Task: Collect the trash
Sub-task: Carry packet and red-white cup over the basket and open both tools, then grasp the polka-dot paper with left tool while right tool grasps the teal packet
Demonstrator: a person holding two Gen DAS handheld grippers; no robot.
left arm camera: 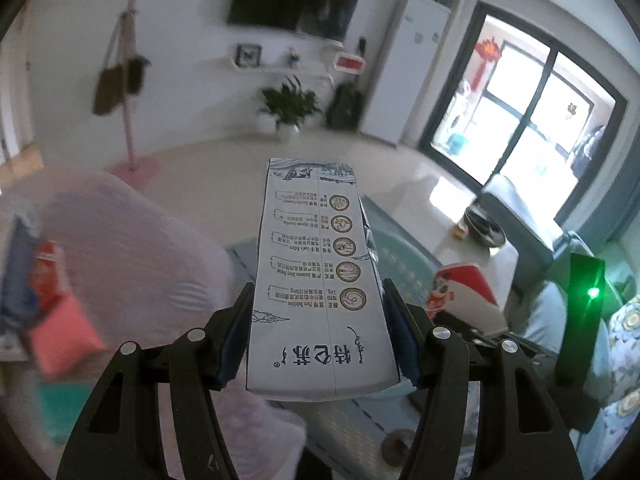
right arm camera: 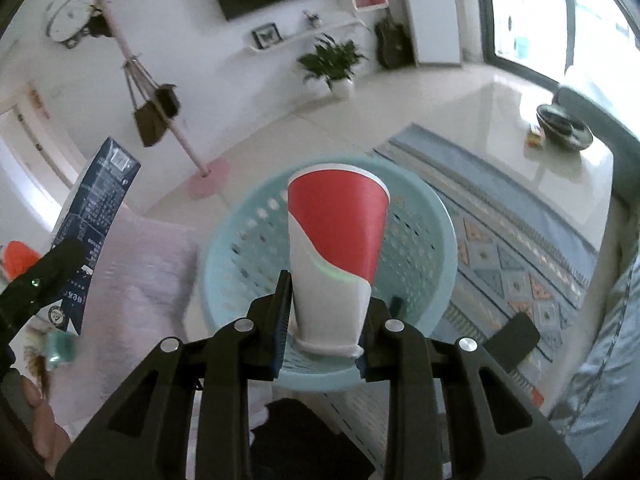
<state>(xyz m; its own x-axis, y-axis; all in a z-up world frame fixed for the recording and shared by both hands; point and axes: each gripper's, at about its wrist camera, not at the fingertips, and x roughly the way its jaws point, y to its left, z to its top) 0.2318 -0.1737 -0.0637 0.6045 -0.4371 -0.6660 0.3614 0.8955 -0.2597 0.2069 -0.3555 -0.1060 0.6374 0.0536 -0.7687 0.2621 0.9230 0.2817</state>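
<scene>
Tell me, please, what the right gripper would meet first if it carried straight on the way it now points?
Probably the light blue perforated basket: the right gripper, shut on the red-and-white paper cup, points into its opening, though depth is unclear.

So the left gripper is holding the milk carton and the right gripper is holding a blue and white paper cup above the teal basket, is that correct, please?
Not quite: the paper cup is red and white, not blue and white, as the right wrist view shows. The rest holds: the right gripper holds it above the teal basket, and the left gripper holds the milk carton.
</scene>
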